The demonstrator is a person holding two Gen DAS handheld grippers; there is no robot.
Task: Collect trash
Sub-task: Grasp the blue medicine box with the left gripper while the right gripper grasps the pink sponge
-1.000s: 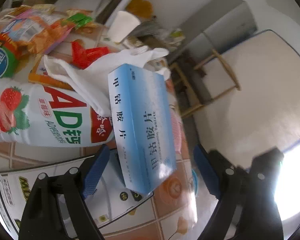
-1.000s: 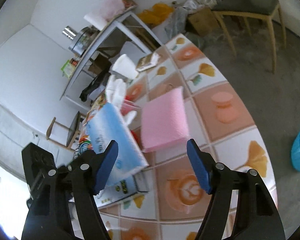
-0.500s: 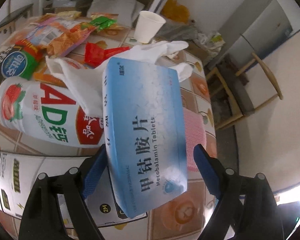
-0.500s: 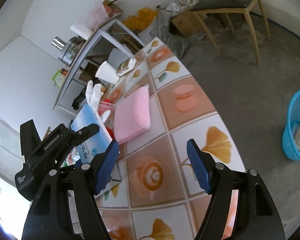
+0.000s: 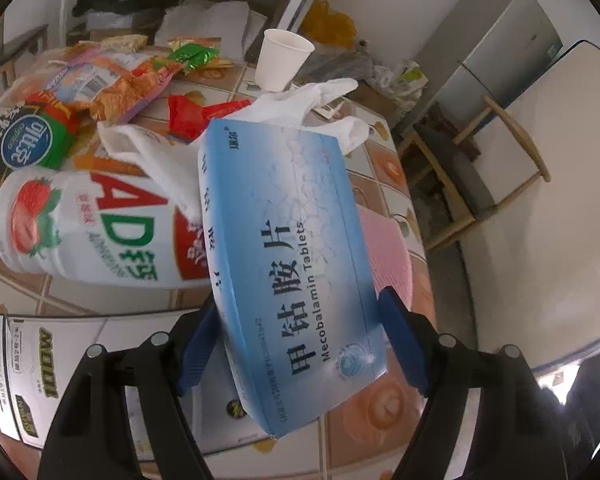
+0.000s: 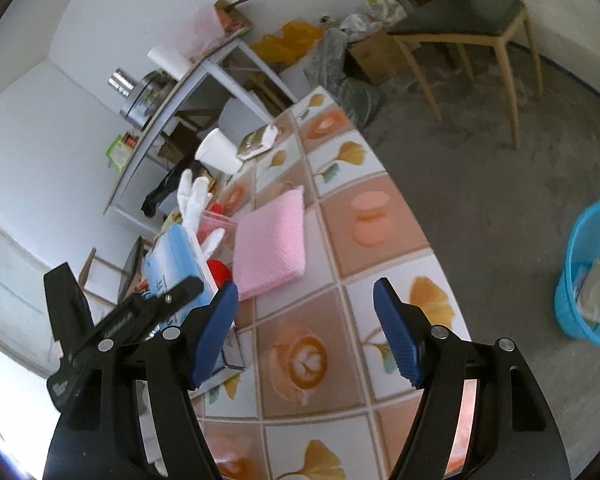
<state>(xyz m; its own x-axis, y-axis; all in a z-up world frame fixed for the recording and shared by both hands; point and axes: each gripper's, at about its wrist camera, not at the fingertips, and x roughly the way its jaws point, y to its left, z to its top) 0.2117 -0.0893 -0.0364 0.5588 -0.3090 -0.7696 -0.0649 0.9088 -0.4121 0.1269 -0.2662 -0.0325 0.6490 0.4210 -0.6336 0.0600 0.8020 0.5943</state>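
Tiled table [image 6: 380, 184], cluttered; left gripper [image 5: 296, 332] clamped on blue tablet box [image 5: 284, 264], lifted clear. Right gripper [image 6: 306, 334] spread, empty. Next: carry to blue bin [image 6: 592, 312], release.

tablet box [image 5: 288, 264]: 1 | paper cup [image 5: 283, 60]: 1, behind box | pink pad [image 6: 272, 246]: 1, beside box | blue basket [image 6: 590, 272]: 1 | chair [image 6: 468, 20]: 1
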